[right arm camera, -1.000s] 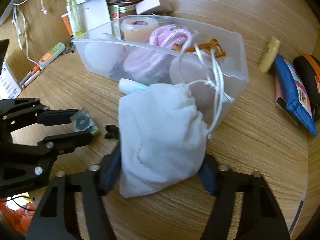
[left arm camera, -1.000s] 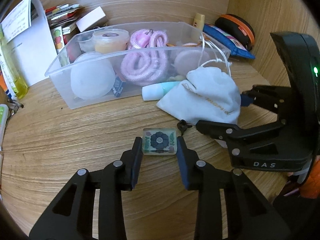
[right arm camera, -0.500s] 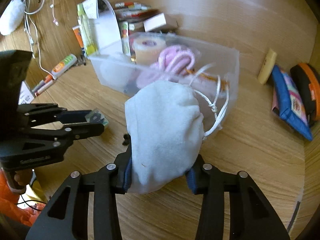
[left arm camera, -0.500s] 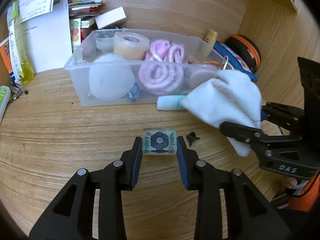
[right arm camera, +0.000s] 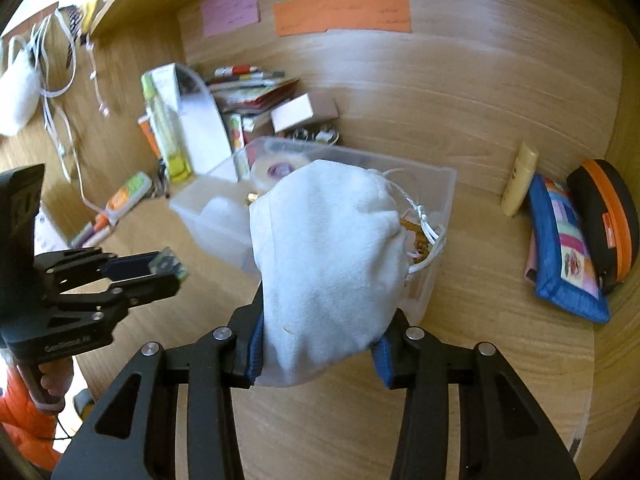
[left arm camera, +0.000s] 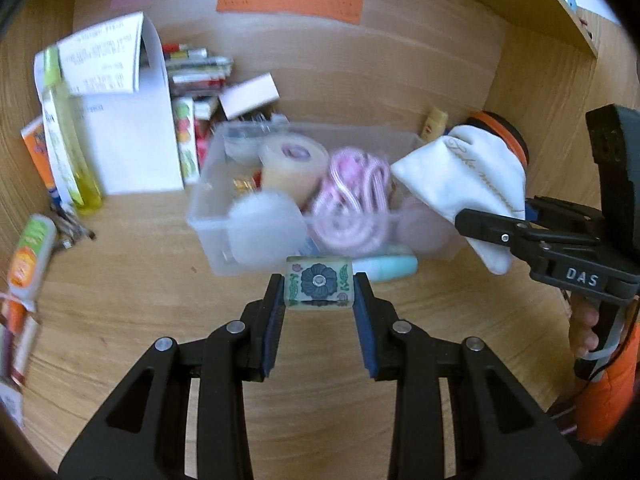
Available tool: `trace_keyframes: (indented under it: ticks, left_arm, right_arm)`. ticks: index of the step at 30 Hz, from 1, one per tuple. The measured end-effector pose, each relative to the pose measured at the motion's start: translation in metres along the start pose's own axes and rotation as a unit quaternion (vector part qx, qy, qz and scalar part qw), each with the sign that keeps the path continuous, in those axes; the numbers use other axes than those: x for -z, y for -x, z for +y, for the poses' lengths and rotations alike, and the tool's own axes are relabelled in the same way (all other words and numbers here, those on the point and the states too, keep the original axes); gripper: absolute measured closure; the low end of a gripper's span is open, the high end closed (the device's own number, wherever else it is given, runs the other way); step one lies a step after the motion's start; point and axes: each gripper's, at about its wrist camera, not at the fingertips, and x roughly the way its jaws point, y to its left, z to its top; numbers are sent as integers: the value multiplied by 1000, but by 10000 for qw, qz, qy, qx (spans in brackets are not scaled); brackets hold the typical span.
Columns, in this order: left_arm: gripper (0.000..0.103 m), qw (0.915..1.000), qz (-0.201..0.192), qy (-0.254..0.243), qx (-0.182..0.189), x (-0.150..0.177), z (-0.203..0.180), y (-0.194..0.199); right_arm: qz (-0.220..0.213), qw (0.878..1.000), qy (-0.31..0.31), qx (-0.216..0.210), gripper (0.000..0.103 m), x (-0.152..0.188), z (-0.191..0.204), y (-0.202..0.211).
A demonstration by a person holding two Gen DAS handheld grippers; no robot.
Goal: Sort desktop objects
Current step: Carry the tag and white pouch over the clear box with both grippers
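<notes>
My left gripper (left arm camera: 319, 292) is shut on a small square tile with a dark flower pattern (left arm camera: 319, 287) and holds it in the air in front of the clear plastic bin (left arm camera: 208, 216). The tile also shows in the right wrist view (right arm camera: 168, 266). My right gripper (right arm camera: 320, 320) is shut on a white drawstring pouch (right arm camera: 328, 272) and holds it above the bin's right end (right arm camera: 444, 184). The pouch also shows in the left wrist view (left arm camera: 472, 184). The bin holds a pink coiled cord (left arm camera: 352, 200), a round jar (left arm camera: 292, 164) and a white ball (left arm camera: 264, 228).
A mint tube (left arm camera: 384, 268) lies on the desk in front of the bin. Papers, a yellow bottle (left arm camera: 68, 152) and boxes stand at the left back. A blue patchwork pouch (right arm camera: 568, 248), a black-orange case (right arm camera: 604, 216) and a beige tube (right arm camera: 520, 180) lie at the right. Wooden walls enclose the desk.
Both grippers have risen from the desk. The left lifted the tile off the surface. The right closed on the pouch and lifted it up over the bin's right end.
</notes>
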Motion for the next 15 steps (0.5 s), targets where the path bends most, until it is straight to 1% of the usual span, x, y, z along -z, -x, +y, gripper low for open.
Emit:
trace_keyframes:
  ticks: [8,15]
  left_arm:
    - [70,9996,-225,-123,-78,-34,8,7]
    - [70,9997,-204,-113,-42,-57,9,-14]
  right_arm:
    - [-199,9996,-210,-28,64,-27,-13,-8]
    - [-123,9993,-337,-51,64,-45,-19,-28]
